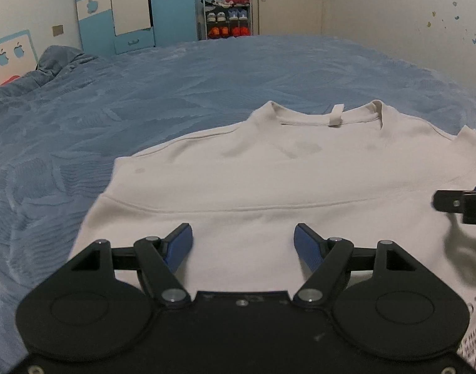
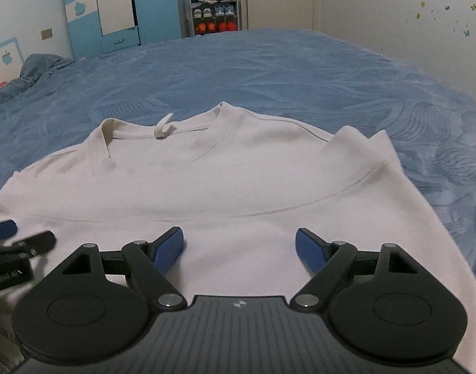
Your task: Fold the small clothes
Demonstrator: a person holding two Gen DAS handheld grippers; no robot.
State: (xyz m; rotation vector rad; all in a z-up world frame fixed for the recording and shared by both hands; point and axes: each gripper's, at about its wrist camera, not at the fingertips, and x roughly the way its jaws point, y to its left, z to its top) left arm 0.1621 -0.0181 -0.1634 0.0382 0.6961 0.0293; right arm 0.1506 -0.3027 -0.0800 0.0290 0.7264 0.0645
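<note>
1. L gripper: jaws spread wide, nothing held; blue pads poised just over white cloth.
2. R gripper: jaws likewise wide, empty, low over same cloth; seen at the right edge of the left view.
3. White shirt laid flat on blue bedspread, collar at far end, sides apparently already turned in.
4. Step judged: near hem to be pinched, carried toward collar.
5. Both layers should be caught evenly, lifted together, edges kept square; bunching risk if grips uneven.
</note>
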